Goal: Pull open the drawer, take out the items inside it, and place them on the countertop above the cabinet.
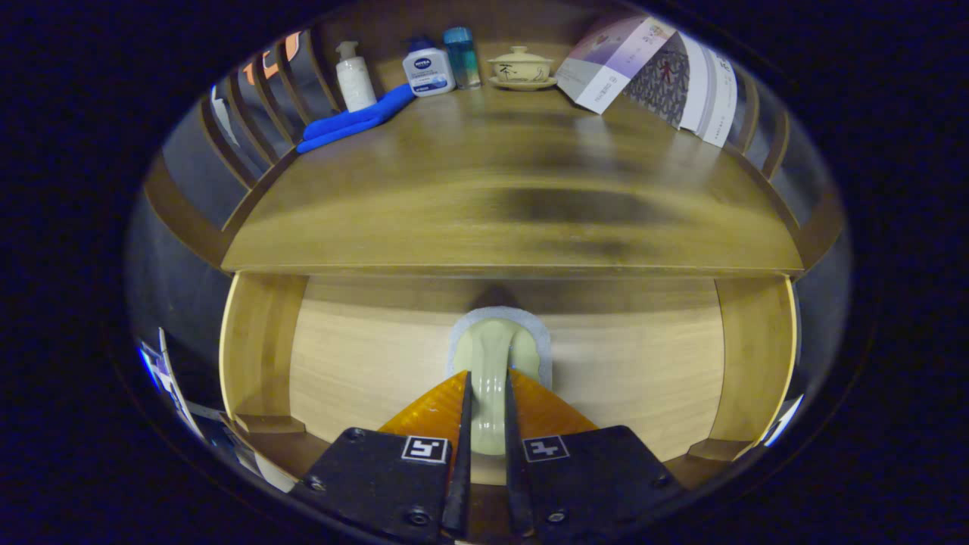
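The drawer front (621, 371) is pale wood and sits just under the countertop's front edge. Its cream handle (492, 341) curves out from a white backing pad. My gripper (487, 382) is shut on this handle, with both dark fingers (463, 431) pressing its sides and the orange finger bodies flanking it. The inside of the drawer is hidden, so I see none of its contents. The brown countertop (515, 197) stretches away above and beyond the fingers.
Along the back of the countertop stand a white pump bottle (354, 76), a white-and-blue bottle (428, 70), a blue bottle (462, 57) and a lidded tea cup (521, 68). A blue cloth (352, 125) lies back left. Books (658, 72) lean back right. Wooden rails border both sides.
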Demonstrator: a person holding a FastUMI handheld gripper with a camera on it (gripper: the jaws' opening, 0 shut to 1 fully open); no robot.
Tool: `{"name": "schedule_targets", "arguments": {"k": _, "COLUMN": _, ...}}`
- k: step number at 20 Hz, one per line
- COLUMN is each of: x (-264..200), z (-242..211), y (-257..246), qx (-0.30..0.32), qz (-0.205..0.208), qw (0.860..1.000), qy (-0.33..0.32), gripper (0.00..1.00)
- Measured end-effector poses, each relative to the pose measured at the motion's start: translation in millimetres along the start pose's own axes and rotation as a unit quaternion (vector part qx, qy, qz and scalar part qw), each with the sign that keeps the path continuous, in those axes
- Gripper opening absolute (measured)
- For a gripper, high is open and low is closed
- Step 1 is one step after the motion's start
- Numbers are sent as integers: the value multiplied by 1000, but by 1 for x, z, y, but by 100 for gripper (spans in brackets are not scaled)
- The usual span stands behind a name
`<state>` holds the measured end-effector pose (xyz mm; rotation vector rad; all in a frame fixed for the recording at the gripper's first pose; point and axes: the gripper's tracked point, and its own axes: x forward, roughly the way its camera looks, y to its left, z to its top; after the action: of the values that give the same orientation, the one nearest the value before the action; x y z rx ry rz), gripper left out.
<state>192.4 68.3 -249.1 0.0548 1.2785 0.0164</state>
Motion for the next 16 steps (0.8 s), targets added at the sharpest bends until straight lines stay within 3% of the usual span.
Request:
{"name": "schedule_targets", "arguments": {"k": 8, "x": -59, "z": 7, "y": -8, "qx": 1, "qz": 1, "qw": 999, "qy": -39, "gripper": 23}}
{"name": "schedule_targets", "arguments": {"k": 16, "x": -108, "z": 67, "y": 0, "qx": 10, "qz": 9, "qw": 997, "qy": -77, "gripper": 23}}
